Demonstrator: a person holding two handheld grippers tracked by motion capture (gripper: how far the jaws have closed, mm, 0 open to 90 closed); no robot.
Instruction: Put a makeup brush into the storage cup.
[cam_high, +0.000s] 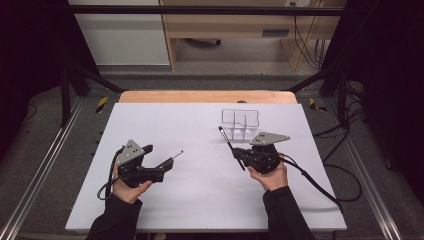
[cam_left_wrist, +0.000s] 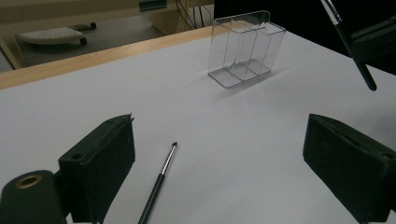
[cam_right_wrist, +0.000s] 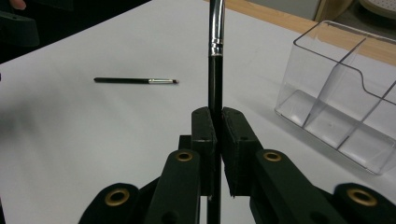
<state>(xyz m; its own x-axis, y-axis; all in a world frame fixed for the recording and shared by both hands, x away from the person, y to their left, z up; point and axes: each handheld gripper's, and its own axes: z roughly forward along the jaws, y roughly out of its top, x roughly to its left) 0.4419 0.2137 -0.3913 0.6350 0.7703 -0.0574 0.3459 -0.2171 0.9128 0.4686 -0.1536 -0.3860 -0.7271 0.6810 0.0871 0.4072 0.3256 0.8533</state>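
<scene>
Brush number one is clamped in the right gripper, shaft pointing to about 11 o'clock, with the clear organizer just beyond its tip at 12. Second brush lies flat on the bench, between the wide-open left gripper's jaws, tip towards 1 o'clock.

Brushes: two — a brush clamped upright, a thin brush lying flat
Clear organizers: one, three compartments
Hand-held grippers: two — left hand-held gripper, right hand-held gripper
Benches: one
</scene>
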